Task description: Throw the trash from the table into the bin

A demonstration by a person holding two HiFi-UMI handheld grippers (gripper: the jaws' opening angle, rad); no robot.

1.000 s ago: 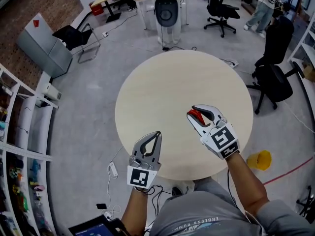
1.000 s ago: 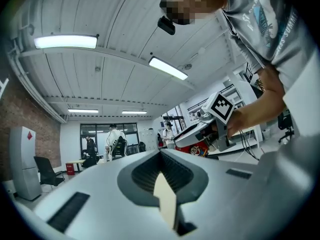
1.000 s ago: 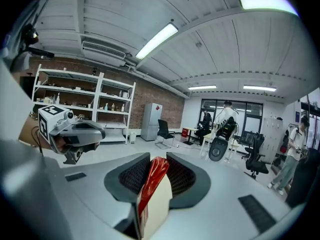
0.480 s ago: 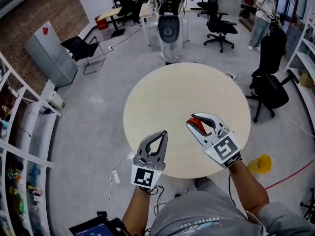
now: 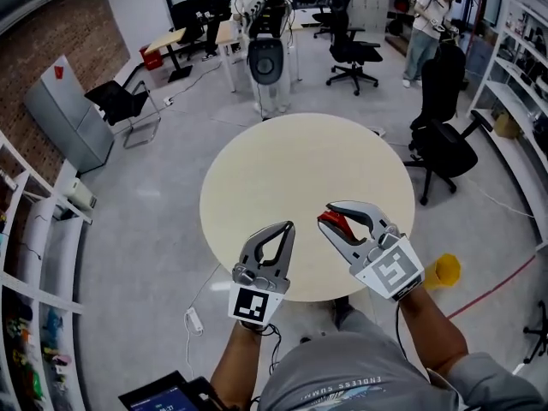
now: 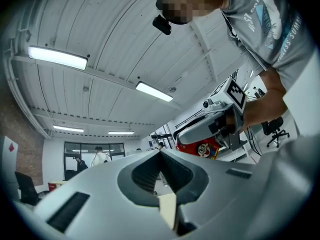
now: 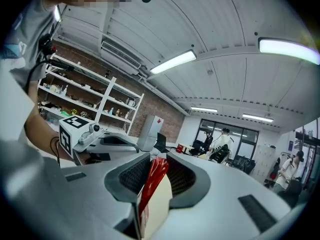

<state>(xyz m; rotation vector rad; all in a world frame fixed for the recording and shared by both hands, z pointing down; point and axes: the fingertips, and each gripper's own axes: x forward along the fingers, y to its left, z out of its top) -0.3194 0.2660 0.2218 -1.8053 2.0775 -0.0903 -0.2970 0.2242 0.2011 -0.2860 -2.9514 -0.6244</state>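
Right hand-held gripper (image 5: pixel 328 215) holds red wrapper (image 5: pixel 336 222) roughly level above table (image 5: pixel 282 161).

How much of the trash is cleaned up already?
The round table looks bare, so clearing it seems done. In hand: the right gripper is shut on a red packet; the left gripper is shut and empty. Left to do: drop the packet in the bin. A yellow container on the floor may be it, but I cannot tell.
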